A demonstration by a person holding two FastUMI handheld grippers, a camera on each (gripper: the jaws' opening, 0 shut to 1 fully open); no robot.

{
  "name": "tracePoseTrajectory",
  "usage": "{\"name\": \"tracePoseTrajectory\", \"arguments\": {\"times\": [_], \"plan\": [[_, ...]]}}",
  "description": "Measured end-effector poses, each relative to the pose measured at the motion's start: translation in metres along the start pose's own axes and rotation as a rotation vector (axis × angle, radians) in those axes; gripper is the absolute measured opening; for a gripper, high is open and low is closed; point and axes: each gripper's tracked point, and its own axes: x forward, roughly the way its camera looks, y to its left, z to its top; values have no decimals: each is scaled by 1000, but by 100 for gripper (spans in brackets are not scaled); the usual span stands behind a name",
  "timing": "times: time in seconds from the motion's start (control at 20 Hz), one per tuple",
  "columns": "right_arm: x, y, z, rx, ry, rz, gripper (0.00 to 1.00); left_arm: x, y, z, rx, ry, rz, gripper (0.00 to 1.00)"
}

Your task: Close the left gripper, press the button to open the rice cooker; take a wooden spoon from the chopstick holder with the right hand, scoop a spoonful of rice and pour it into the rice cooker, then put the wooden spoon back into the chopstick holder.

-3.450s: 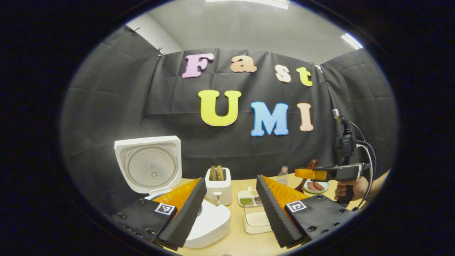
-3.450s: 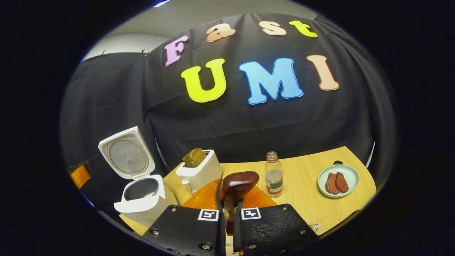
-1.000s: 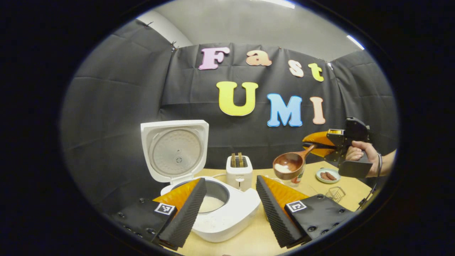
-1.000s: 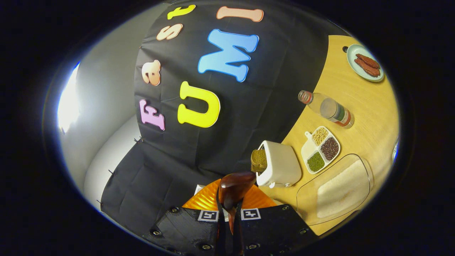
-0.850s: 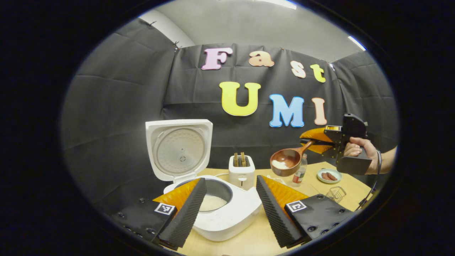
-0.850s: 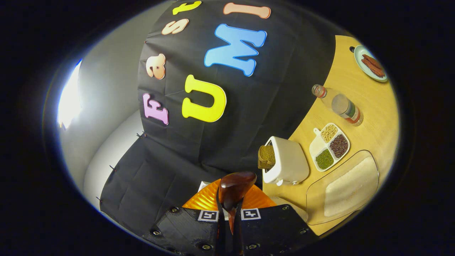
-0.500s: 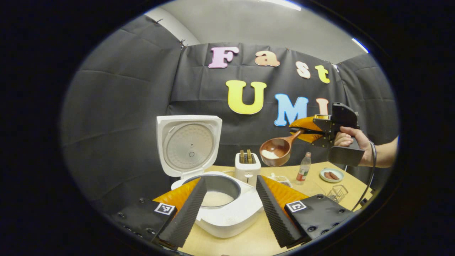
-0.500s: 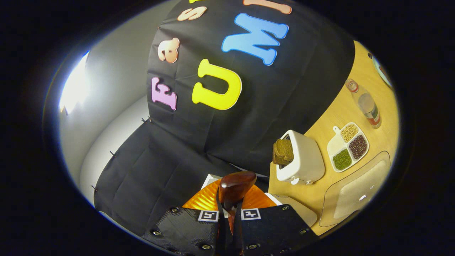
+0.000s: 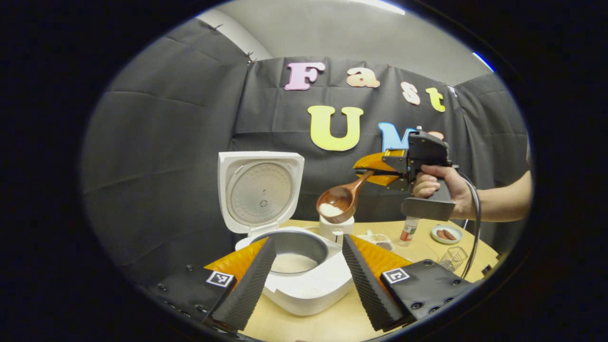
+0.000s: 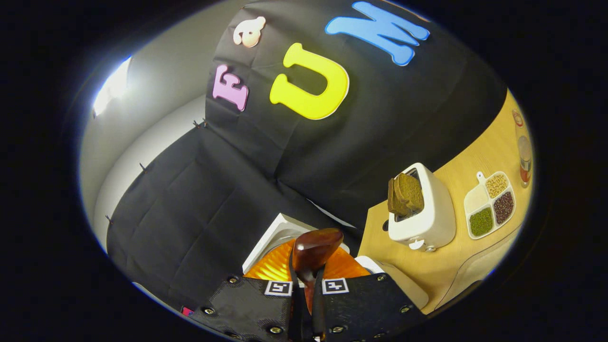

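1. The rice cooker (image 9: 304, 266) is seen standing open on the table (image 9: 332, 323), its lid (image 9: 260, 190) raised upright at the back and a layer of rice (image 9: 293, 262) lying in the pot.
2. The left gripper (image 9: 306, 275) is held low in front of the cooker with its fingers set wide apart and nothing between them.
3. In the left gripper view the right gripper (image 9: 377, 170) is seen in a hand (image 9: 439, 185), pressed together on the handle of the wooden spoon (image 9: 339, 202).
4. The spoon bowl, with a small heap of rice in it, is held in the air above and just to the right of the pot, in front of the toaster (image 9: 335, 228), and is tilted down toward the pot.
5. In the right gripper view the spoon (image 10: 314, 251) is seen clamped between the fingers, with the cooker's lid partly hidden behind it; the pot's mouth can hardly be made out there.
6. The pour is judged not yet begun. If the spoon were tipped further before it is brought over the pot, rice could be spilled onto the cooker's rim or the table.
7. The spoon is gripped far out on its handle, so it could be turned in the fingers during the pour.
8. The wire holder (image 9: 450, 258), probably the chopstick holder, is seen well apart at the right, where the spoon is still to be returned.
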Motion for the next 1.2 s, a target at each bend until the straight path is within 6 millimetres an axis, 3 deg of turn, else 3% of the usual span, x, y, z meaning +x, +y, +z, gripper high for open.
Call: {"name": "tracePoseTrajectory", "arguments": {"times": [0.35,0.65,0.85,0.9,0.95,1.0,1.1,1.2], "plan": [[52,-15,-37,-306,105,-94,9,2,-3,1,5,-12,18,98],[85,7,-74,-719,197,-104,8,-12,1,-9,-44,-3,60,98],[96,26,-96,-981,245,-54,8,-17,3,-15,-58,-1,83,97],[92,35,-100,-1033,250,-34,9,-17,4,-17,-63,-1,88,94],[89,41,-102,-1078,255,-20,9,-18,6,-18,-69,0,95,97],[85,48,-103,-1106,260,-3,9,-22,7,-19,-75,0,101,100],[81,57,-101,-1120,268,20,8,-25,9,-19,-84,-4,110,97],[82,51,-96,-1082,262,21,8,-25,10,-18,-86,-10,117,100]]}}
